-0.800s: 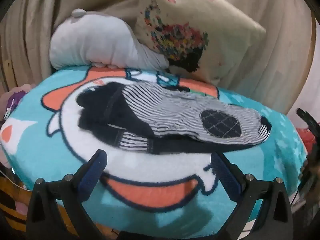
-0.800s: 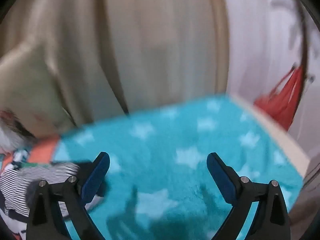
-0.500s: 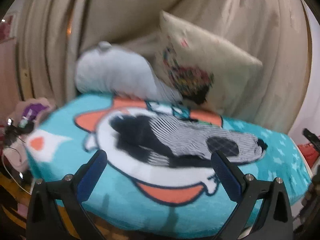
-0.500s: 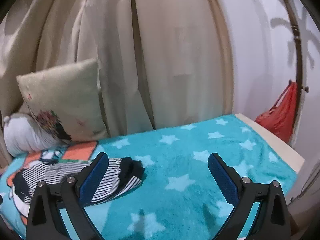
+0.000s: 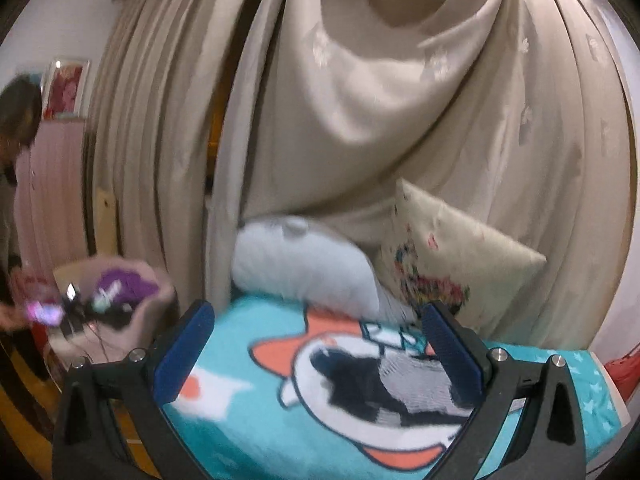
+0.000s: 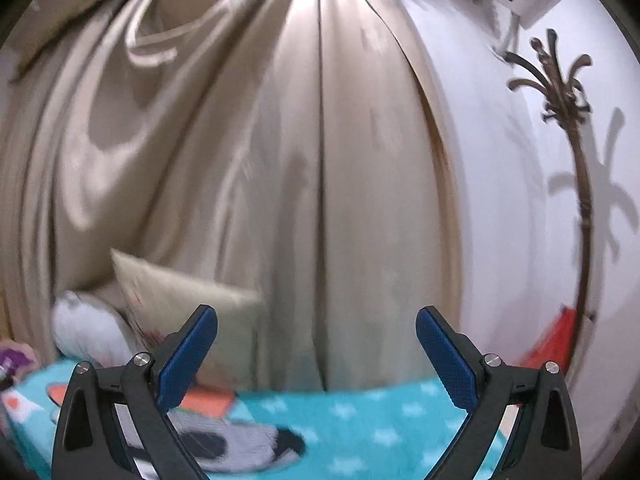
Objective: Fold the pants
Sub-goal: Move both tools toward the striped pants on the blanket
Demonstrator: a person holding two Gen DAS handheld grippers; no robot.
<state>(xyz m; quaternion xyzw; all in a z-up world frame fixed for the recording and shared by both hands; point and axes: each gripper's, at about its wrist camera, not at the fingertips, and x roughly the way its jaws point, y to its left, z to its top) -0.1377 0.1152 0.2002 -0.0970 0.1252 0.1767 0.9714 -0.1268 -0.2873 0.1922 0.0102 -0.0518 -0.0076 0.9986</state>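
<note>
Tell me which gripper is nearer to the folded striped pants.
Left, probably. The left gripper is raised above the striped pants, open. The right gripper is off to their right, open, aimed at the curtain.

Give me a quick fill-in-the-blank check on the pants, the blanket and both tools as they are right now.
1. The striped pants lie folded on the teal ____ blanket.
2. The left tool and the right tool both have their jaws ____, holding nothing.
3. Behind the pants, a grey cushion and a floral pillow lean against the beige ____.
4. On the wall at the right stands a wooden coat ____.

Missing words: cartoon; open; curtain; rack
</note>
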